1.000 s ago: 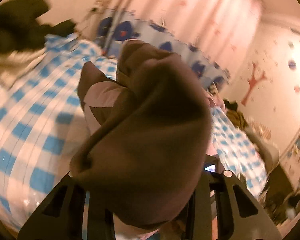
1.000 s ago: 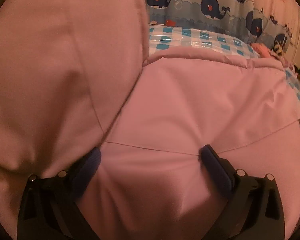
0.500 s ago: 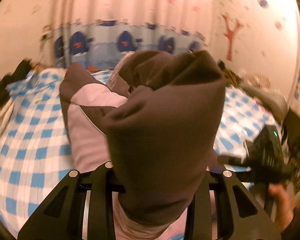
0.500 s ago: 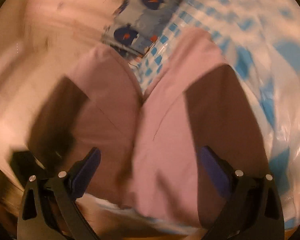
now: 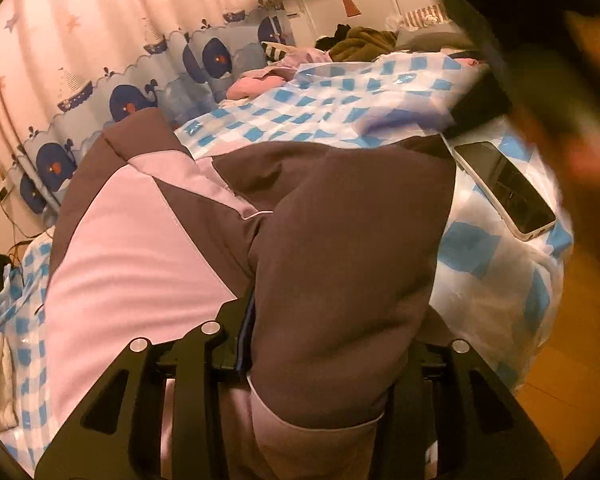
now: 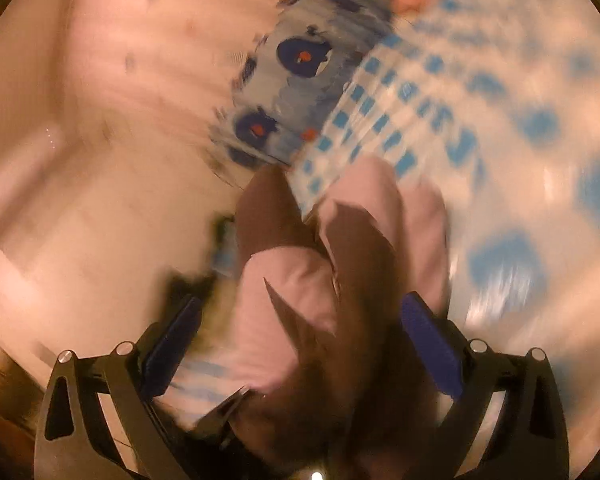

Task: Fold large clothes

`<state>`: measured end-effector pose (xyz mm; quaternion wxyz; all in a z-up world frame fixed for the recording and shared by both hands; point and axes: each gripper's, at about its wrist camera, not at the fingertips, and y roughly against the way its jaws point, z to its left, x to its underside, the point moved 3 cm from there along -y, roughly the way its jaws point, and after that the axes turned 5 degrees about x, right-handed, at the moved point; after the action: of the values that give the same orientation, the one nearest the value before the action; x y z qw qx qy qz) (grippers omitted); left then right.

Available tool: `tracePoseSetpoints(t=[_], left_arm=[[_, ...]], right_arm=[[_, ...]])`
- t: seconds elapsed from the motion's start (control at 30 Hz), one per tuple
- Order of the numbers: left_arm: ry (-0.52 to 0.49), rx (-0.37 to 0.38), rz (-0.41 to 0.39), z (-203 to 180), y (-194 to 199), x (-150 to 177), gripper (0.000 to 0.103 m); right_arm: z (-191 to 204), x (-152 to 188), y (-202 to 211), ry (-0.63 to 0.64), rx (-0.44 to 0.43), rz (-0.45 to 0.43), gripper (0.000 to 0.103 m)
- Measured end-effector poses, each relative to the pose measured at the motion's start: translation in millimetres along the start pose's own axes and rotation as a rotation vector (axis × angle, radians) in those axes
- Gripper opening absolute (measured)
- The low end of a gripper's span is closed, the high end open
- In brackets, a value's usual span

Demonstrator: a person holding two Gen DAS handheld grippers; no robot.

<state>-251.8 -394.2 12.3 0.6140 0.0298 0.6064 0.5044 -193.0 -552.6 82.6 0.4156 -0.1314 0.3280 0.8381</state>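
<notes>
Brown-and-pink jacket (image 5: 340, 264), blue-and-white checked sheet (image 5: 496, 276), whale-print pink curtain (image 5: 132, 96).

A smartphone (image 5: 504, 190) lies face up near the bed's (image 5: 480, 276) right edge on blue-checked bedding; whale-print curtains (image 5: 140, 92) hang behind.

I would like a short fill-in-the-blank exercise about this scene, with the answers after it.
1. The left hand-held gripper is shut on a pink and ____ jacket.
2. A phone lies screen-up on the blue and white ____ cover.
3. The curtain border shows dark blue ____.
4. The right hand-held gripper has its jaws ____, with jacket fabric between them.

Answers: brown; checked; whales; open
</notes>
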Motion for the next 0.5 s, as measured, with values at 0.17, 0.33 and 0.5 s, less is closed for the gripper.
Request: tracePoseSetpoints(t=[0.17,0.33,0.5], left_arm=[[-0.042,-0.009,0.004,-3.7,-1.1,4.3,0.040],[-0.075,0.046,0.015,2.4,22.5,10.6,0.051],[0.133,0.259,-0.043,60.4,105.0,24.6,0.051]], right_arm=[[82.7,-22.0,-74.3,0.380,0.270,0.236,0.096],[59.5,16.7,-148.1,0.502,0.519,0.454,0.096],[42.0,32.4,-129.0,0.489,0.572,0.429,0.096]])
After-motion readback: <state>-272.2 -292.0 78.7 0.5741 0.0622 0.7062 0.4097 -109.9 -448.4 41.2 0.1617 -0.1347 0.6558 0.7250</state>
